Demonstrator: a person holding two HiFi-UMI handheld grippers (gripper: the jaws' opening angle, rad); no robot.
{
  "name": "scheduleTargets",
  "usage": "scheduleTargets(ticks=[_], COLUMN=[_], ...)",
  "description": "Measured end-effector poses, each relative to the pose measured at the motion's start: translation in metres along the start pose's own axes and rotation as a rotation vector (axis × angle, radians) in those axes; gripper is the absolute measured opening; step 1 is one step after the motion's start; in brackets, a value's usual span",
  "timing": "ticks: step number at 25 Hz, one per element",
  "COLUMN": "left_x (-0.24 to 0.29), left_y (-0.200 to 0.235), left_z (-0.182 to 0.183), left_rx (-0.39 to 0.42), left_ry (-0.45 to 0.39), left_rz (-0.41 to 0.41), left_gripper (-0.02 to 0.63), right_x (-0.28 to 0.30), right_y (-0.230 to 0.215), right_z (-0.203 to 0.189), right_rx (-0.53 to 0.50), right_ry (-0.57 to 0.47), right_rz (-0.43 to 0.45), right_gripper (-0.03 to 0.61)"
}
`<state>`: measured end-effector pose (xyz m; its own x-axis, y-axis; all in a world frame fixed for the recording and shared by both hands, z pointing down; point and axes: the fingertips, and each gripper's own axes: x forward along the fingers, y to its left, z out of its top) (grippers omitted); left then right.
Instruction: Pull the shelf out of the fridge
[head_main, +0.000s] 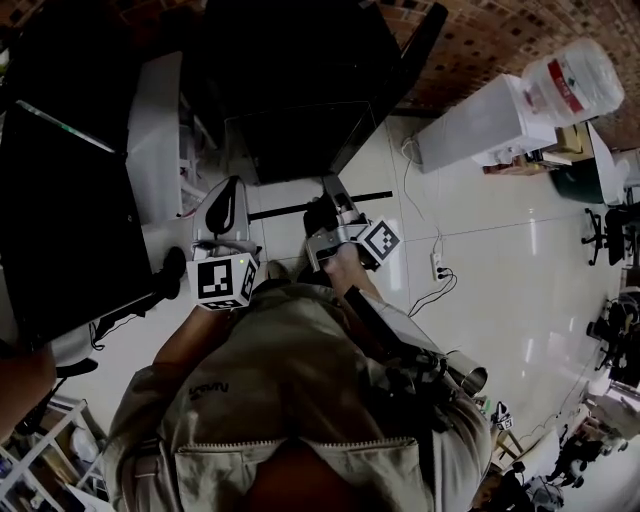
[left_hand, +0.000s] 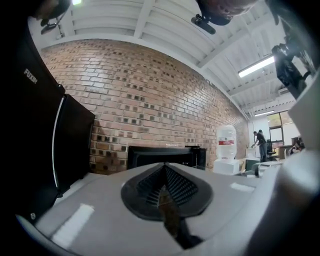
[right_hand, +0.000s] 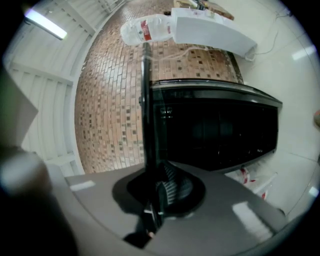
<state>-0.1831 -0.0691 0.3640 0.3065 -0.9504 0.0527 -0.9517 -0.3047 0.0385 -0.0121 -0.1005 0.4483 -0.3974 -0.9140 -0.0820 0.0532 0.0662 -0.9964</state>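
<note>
The black fridge stands open ahead of me on the tiled floor; its dark inside fills the right gripper view. A thin dark shelf shows as a black strip in front of the fridge, and edge-on as a tall black slab. My right gripper is shut on the shelf's edge, the slab running down between its jaws. The left gripper hangs to the left of the shelf, apart from it, jaws shut on nothing, aimed at the brick wall.
A large black panel and a white part stand at the left. A water dispenser with its bottle is at the right wall. A power strip with cables lies on the floor; office chairs at far right.
</note>
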Motion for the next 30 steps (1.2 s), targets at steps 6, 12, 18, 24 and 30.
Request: scheduleTargets(ticks=[6,12,18,24,30], left_x=[-0.031,-0.050,-0.070,-0.082,-0.099], left_y=[-0.017,-0.054,-0.090,-0.104,-0.103], left_z=[0.016,0.017,0.012,0.014,0.008], left_rx=[-0.006,0.005,0.028,0.037,0.032], left_ry=[-0.043,-0.025,-0.007,-0.016,-0.012], left_rz=[0.063,0.137,0.182,0.192,0.155], left_gripper=[0.006,0.006,0.006,0.006,0.006], right_x=[-0.039,-0.077,-0.105,-0.126,-0.144], right_y=[0.011,0.026,0.040,0.053,0.062], right_z=[0.008,0.037,0.059,0.065,0.053], right_rx=[-0.024,-0.049,-0.051,-0.049,-0.050], right_ry=[0.031,0.057,0.078,0.065,0.025], right_rz=[0.007,0.013,0.048,0.070,0.082], right_gripper=[0.012,0.014,0.014,0.014,0.015])
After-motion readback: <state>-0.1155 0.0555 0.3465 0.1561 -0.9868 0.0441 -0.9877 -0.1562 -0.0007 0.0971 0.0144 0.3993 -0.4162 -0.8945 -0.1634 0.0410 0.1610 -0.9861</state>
